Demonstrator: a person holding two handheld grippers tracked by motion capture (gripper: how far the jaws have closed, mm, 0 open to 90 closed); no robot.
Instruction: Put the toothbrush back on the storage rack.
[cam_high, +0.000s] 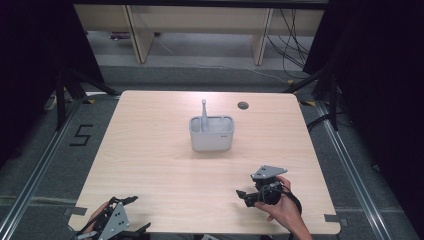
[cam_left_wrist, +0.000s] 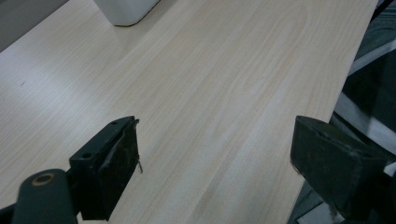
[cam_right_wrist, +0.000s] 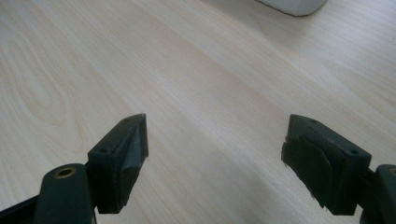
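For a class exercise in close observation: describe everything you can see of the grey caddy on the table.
The grey caddy is a small rounded-cornered box, plastic by its look, standing upright near the middle of the wooden table. Its open top is split into compartments. A grey handled utensil stands upright in the back left compartment, rising above the rim. Neither gripper touches it; both are nearer the person's edge.

A light wooden table stands on a grey floor. Black curtains hang at both sides. Cables lie behind.
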